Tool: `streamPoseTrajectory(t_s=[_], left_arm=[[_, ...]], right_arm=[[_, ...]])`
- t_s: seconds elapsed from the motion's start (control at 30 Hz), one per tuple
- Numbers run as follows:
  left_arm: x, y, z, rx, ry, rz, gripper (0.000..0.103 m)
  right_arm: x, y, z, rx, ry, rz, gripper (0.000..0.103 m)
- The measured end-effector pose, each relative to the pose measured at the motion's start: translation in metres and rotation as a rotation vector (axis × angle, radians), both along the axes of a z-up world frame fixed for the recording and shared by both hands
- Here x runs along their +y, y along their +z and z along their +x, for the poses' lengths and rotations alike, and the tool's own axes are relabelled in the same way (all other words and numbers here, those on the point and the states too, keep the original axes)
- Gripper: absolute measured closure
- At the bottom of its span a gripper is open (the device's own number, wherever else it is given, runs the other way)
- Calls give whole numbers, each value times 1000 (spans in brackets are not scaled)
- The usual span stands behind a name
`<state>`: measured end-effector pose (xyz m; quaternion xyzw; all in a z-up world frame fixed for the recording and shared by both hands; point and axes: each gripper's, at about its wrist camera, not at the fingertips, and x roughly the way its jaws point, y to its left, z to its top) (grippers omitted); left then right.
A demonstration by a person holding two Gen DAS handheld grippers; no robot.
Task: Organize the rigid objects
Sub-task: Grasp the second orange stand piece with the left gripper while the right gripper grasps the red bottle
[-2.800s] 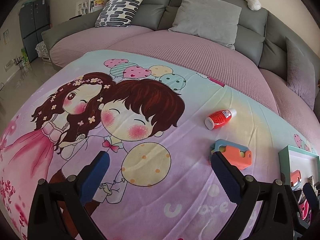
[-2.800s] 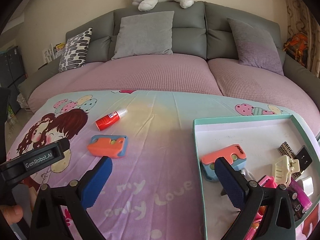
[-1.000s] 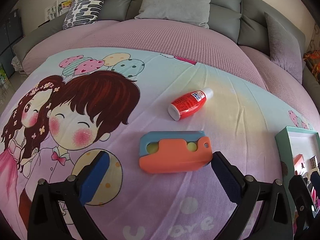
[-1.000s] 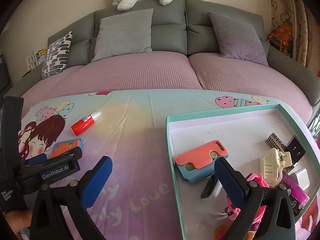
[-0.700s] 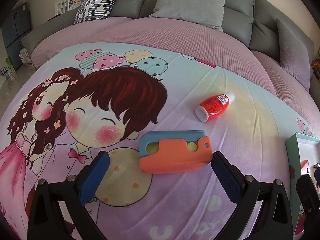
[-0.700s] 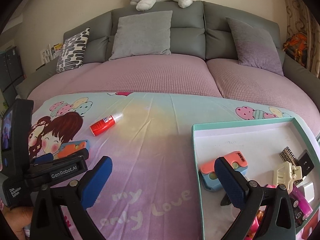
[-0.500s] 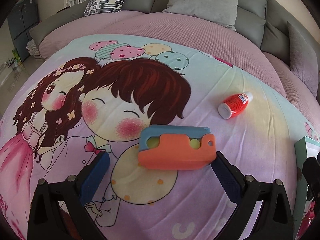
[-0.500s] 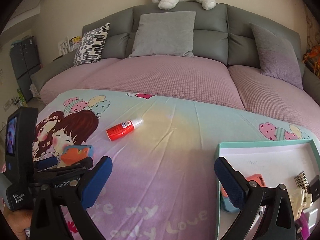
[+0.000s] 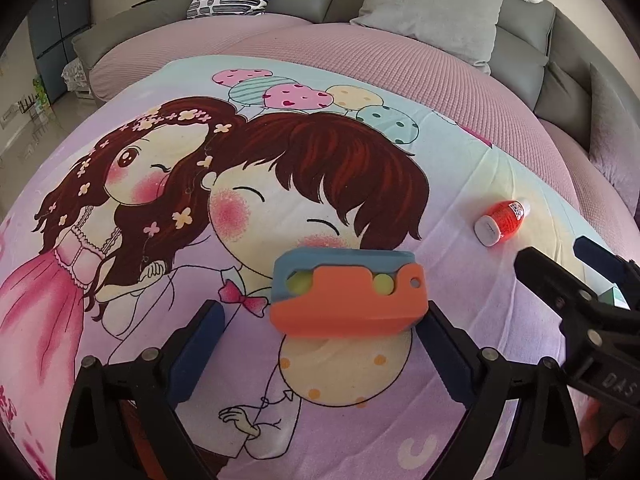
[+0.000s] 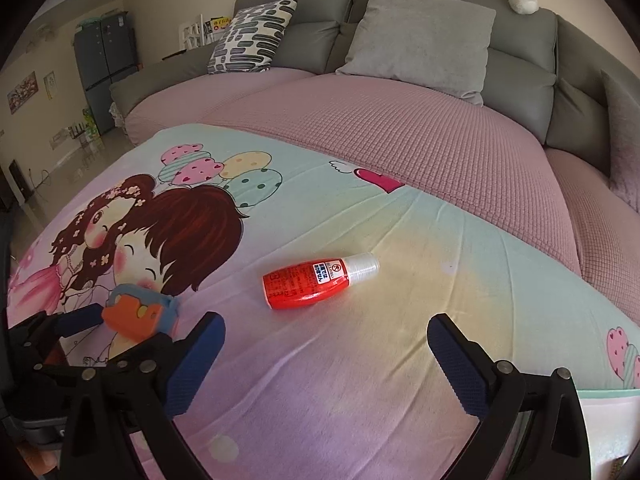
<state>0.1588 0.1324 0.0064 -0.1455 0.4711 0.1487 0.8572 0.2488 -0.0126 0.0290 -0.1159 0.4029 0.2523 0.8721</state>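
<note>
Left hand-held gripper (image 9: 320, 340) moved up to orange-blue toy (image 9: 347, 294), tilted down, closing around it, right hand-held gripper (image 10: 326, 354) apart.

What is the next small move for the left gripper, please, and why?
Probably finish closing the left gripper on the orange and blue toy. Its jaws are closing, the toy lies between them on the blanket, and one pad is not yet pressing on it.

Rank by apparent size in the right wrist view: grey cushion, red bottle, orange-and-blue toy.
1. grey cushion
2. red bottle
3. orange-and-blue toy, partly hidden by the left gripper, so its rank against the bottle is unsure.
</note>
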Motion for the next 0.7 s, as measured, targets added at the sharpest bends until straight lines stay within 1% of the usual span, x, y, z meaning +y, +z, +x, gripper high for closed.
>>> streamPoseTrajectory(t_s=[0.13, 0.33, 0.4, 0.53, 0.6, 0.7], left_arm=[[-1, 0, 1, 4, -6, 5, 7], [2, 0, 0, -7, 1, -19, 7], [2, 0, -1, -6, 0, -19, 7], [3, 1, -1, -9, 1, -23, 7], [3, 1, -1, -9, 1, -24, 7], [3, 1, -1, -9, 2, -23, 7]], right_arm=[[10, -10, 13, 19, 44, -24, 1], [20, -17, 22, 6, 75, -71, 5], [24, -20, 24, 3, 82, -82, 8], [25, -19, 26, -2, 84, -74, 13], [27, -19, 27, -7, 86, -78, 18], [28, -19, 28, -8, 90, -80, 21]])
